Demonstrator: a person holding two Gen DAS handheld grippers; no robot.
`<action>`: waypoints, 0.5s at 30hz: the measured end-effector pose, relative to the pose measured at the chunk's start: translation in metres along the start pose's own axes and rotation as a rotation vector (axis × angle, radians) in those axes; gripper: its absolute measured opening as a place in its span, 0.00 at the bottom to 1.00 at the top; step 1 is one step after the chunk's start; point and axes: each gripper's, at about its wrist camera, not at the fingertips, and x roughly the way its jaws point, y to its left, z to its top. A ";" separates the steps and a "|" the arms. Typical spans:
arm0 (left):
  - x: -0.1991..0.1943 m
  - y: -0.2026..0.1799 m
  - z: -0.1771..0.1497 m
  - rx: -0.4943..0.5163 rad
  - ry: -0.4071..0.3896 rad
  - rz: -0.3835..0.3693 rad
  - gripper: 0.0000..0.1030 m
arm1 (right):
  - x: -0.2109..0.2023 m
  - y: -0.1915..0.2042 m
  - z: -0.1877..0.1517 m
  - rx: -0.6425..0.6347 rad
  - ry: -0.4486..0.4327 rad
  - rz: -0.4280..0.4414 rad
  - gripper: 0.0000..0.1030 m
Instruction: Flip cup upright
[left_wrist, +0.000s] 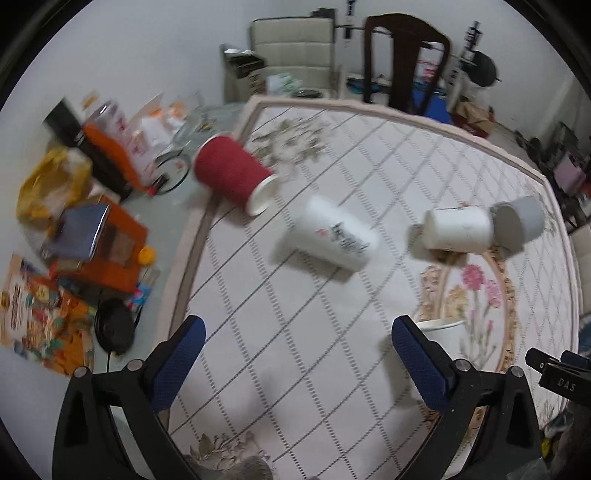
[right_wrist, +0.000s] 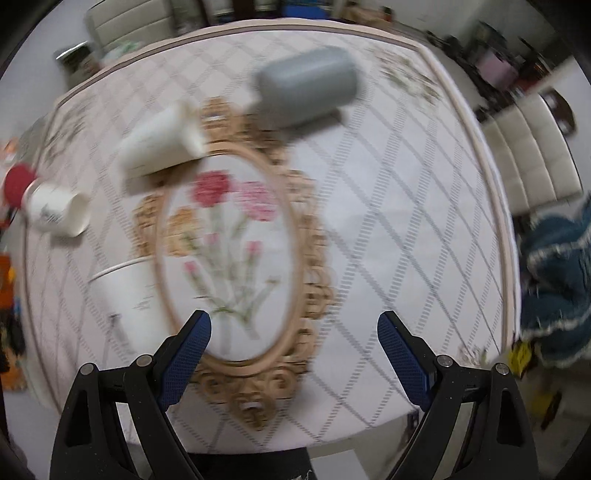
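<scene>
Several cups lie on their sides on the patterned tablecloth (left_wrist: 295, 332): a red cup (left_wrist: 231, 173), a white printed cup (left_wrist: 332, 232), a plain white cup (left_wrist: 458, 230) and a grey cup (left_wrist: 517, 223). One white cup (left_wrist: 441, 330) stands upright behind my left gripper's right finger. My left gripper (left_wrist: 295, 336) is open and empty above the cloth. My right gripper (right_wrist: 293, 332) is open and empty over the flower medallion (right_wrist: 229, 251). The right wrist view shows the grey cup (right_wrist: 306, 86), plain white cup (right_wrist: 162, 142), printed cup (right_wrist: 57, 214), red cup (right_wrist: 16, 184) and upright cup (right_wrist: 125, 295).
Boxes, bags and papers (left_wrist: 81, 229) clutter the floor left of the table. A dark wooden chair (left_wrist: 402, 62) and a cream chair (left_wrist: 291, 48) stand at the far edge. Cream chairs (right_wrist: 532, 155) and blue cloth (right_wrist: 554, 288) are to the right.
</scene>
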 end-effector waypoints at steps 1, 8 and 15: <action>0.004 0.004 -0.003 -0.009 0.011 0.007 1.00 | 0.000 0.013 0.000 -0.032 0.001 0.007 0.90; 0.046 0.019 -0.034 -0.021 0.126 0.130 1.00 | 0.007 0.087 -0.001 -0.202 0.008 0.023 0.90; 0.071 0.034 -0.045 -0.062 0.186 0.166 1.00 | 0.022 0.124 -0.002 -0.285 0.041 0.016 0.90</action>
